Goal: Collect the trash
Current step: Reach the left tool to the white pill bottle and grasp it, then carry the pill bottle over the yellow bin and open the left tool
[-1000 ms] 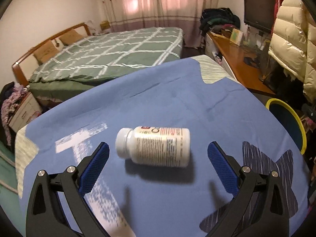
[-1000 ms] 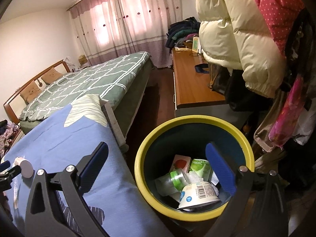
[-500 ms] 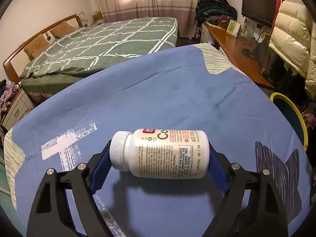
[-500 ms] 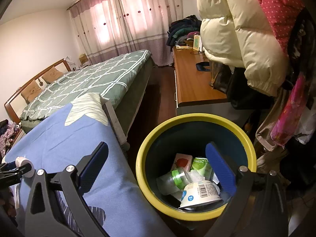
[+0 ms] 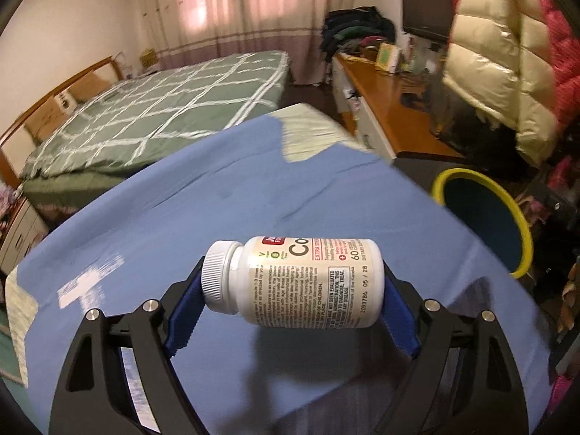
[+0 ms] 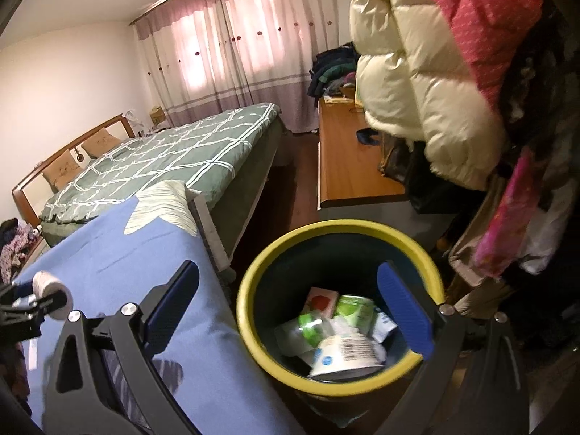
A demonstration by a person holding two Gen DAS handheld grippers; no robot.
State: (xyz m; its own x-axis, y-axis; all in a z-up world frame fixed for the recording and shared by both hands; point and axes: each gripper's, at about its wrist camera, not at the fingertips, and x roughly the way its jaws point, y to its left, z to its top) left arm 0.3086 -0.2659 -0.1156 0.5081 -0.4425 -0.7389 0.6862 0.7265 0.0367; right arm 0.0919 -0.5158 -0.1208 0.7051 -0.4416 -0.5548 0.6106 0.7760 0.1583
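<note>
A: Left gripper (image 5: 291,286) clamps the pill bottle (image 5: 301,282) end to end, lifted above the blue cloth (image 5: 181,224).
B: Right gripper (image 6: 288,302) gapes empty over the bin (image 6: 253,282) rim, beside the cloth's edge.

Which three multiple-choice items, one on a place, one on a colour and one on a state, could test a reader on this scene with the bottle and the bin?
1. Where is the bottle?
A. inside the bin
B. between the pads of the left tool
C. on the bed

2. What colour is the rim of the bin?
A. yellow
B. red
C. white

3. What is the state of the right tool?
A. shut on a cup
B. shut on the bottle
C. open and empty

Answers:
1 B: the blue pads of the left tool press on the cap end and the base.
2 A: a yellow ring tops the dark bin.
3 C: its jaws stand wide over the bin with nothing between them.
</note>
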